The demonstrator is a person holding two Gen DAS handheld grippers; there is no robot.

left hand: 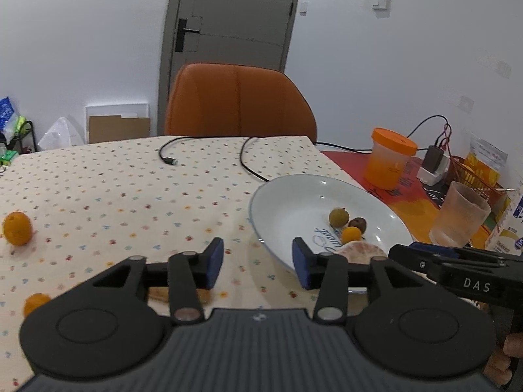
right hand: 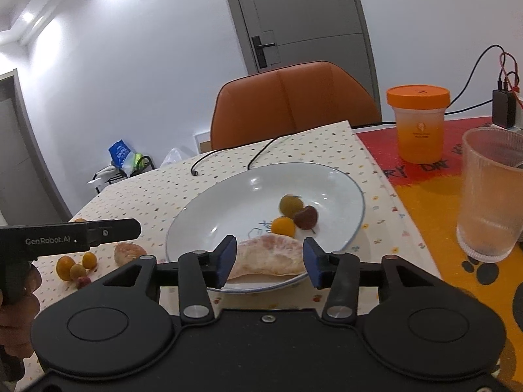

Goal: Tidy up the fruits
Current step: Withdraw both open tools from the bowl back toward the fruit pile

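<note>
Both grippers wide open, nothing in either. Right gripper (right hand: 266, 261) sits low at the near rim of the plate (right hand: 354, 196), w/ a pomelo slice (right hand: 271, 259) lying between its pads. Plate also has a green fruit (right hand: 290, 204), a dark red one (right hand: 306, 217) & a small orange one (right hand: 282, 225), all bunched together. Left gripper (left hand: 258, 263) hovers over the tablecloth (left hand: 130, 196) just left of the plate. More fruit still loose on the cloth: an orange (left hand: 17, 228) far left, plus a little cluster (right hand: 76, 266) & another slice (right hand: 129, 252).

Open surface (left hand: 114, 189) is left free left of the plate (right hand: 202, 215). Passage on the right is blocked by a ribbed glass (right hand: 490, 196) and an orange-lidded jar (right hand: 420, 124). The far edge is crossed by cables (left hand: 248, 160).
</note>
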